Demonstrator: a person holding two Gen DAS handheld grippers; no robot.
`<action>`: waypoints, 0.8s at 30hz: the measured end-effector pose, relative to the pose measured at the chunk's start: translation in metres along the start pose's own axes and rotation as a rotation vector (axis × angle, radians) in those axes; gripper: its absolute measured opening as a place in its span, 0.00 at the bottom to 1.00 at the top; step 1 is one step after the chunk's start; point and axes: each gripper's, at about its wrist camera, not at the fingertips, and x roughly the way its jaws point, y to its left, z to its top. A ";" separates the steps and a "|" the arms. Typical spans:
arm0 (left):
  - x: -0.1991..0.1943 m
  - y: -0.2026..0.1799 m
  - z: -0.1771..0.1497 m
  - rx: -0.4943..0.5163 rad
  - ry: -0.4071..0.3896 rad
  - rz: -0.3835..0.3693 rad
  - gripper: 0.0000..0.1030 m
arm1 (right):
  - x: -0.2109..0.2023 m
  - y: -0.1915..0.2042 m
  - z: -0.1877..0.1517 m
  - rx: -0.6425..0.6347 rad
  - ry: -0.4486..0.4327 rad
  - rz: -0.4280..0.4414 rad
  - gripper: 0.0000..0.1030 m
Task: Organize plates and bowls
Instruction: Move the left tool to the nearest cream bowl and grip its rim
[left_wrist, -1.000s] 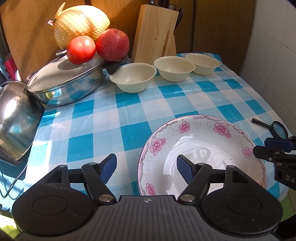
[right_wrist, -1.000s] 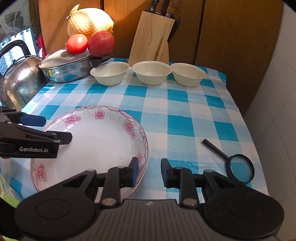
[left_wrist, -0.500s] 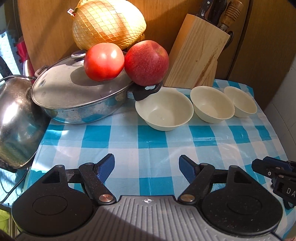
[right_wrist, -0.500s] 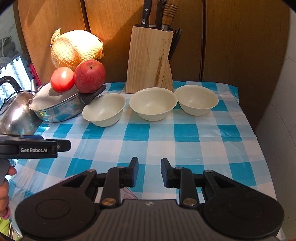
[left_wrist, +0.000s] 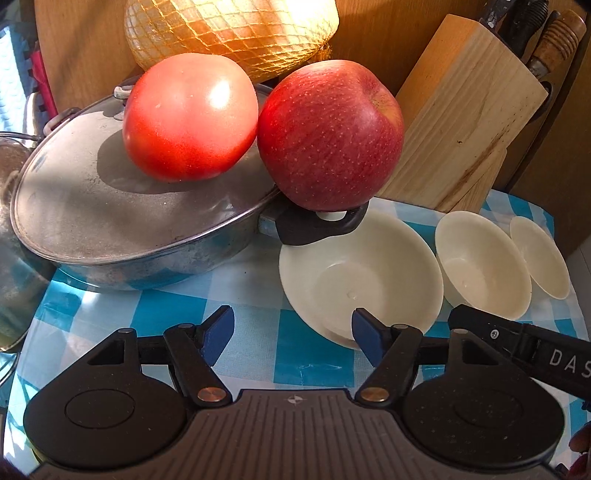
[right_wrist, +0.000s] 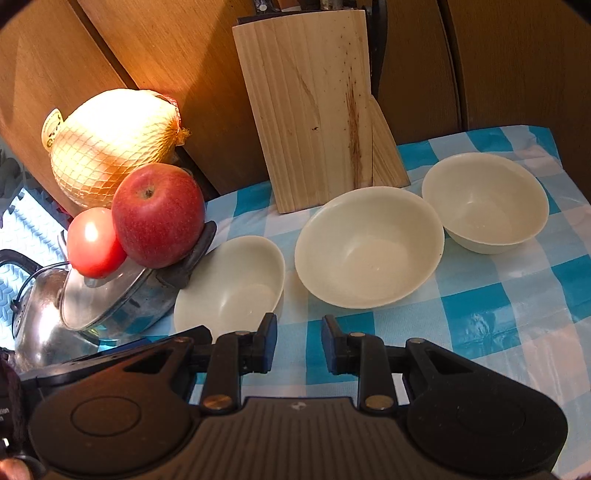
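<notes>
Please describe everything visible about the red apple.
The red apple is whole, with fine pale speckles and a dark stem pit facing up. It sits on the black handle of the steel pan, leaning against the tomato, in front of the netted melon. Sunlight falls on it.

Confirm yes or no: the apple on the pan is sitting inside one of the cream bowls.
No. The apple rests on the pan's black handle beside the tomato, and all three cream bowls are empty.
</notes>
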 end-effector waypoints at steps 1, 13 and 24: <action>0.003 0.000 0.001 0.005 0.000 0.004 0.74 | 0.006 0.000 0.002 0.012 0.016 0.007 0.23; 0.004 -0.012 -0.004 0.103 0.002 -0.022 0.38 | 0.023 0.014 0.011 -0.006 0.061 0.015 0.10; -0.025 -0.032 -0.031 0.196 0.021 -0.056 0.37 | -0.011 -0.001 -0.005 -0.004 0.089 0.000 0.10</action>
